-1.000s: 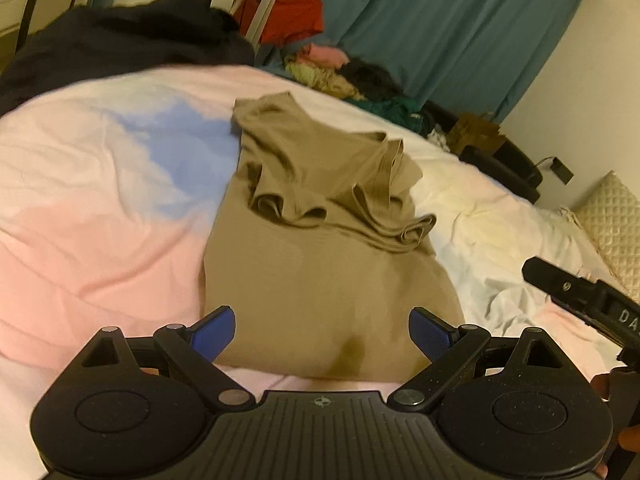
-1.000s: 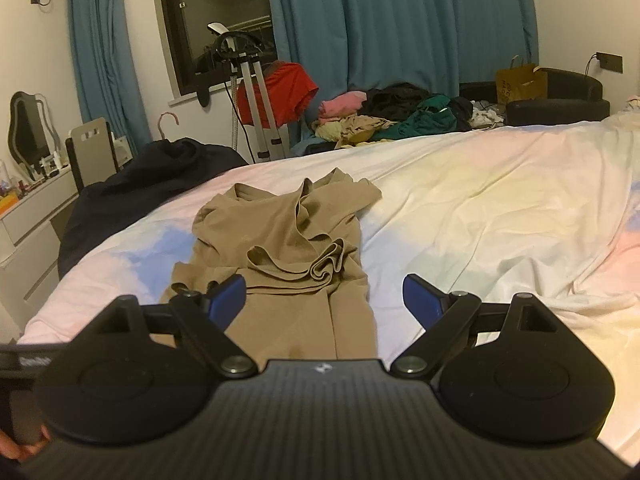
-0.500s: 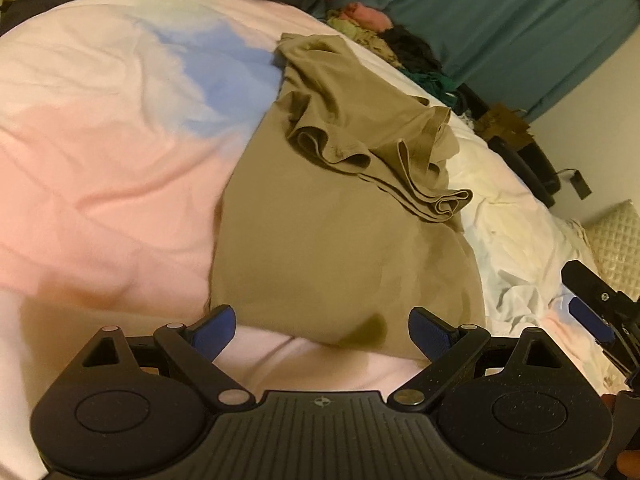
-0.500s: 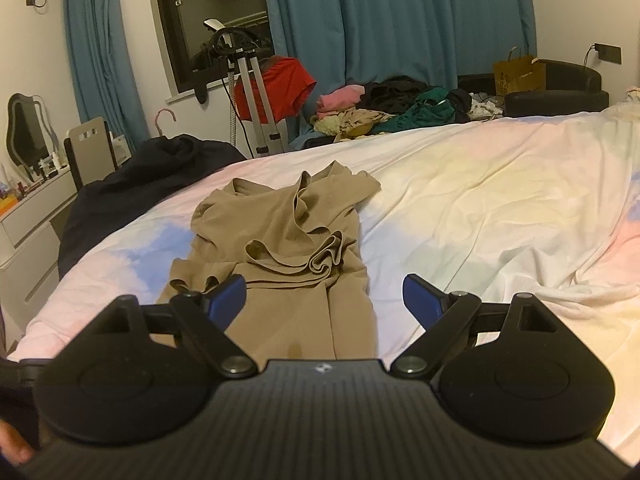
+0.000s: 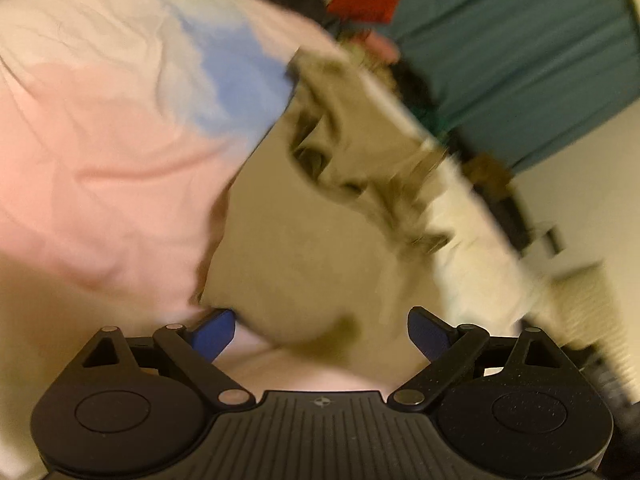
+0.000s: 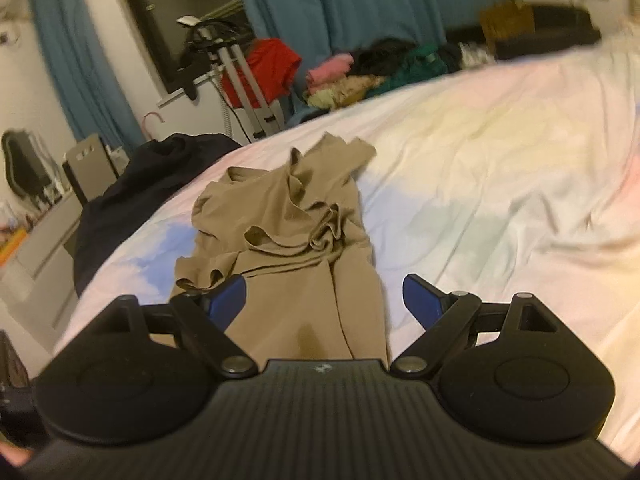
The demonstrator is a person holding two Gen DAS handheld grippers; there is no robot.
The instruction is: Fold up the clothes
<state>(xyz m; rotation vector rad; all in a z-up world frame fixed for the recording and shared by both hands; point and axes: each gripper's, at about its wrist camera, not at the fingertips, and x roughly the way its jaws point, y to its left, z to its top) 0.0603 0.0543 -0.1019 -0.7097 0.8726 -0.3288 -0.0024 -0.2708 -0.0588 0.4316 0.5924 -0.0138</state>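
The left gripper (image 5: pixel 320 330) occupies the bottom of the left wrist view with its blue-padded fingers (image 5: pixel 214 332) spread wide and nothing between them; the left pad sits just at the near hem corner of the tan garment (image 5: pixel 304 256). The right gripper (image 6: pixel 324 300) fills the bottom of the right wrist view, its fingers likewise spread, with the lower hem of the garment visible in the gap but not pinched. The tan garment lies lengthwise on the bed (image 6: pixel 500 184), flat at the near end and bunched into loose folds toward its far end, at centre frame. A dark garment (image 6: pixel 132 196) rests on the bed's left edge. Beyond the bed, upper frame, stand a metal stand (image 6: pixel 240 76) with a red item (image 6: pixel 272 68), a clothes pile (image 6: pixel 372 72), and teal curtains (image 6: pixel 380 0).
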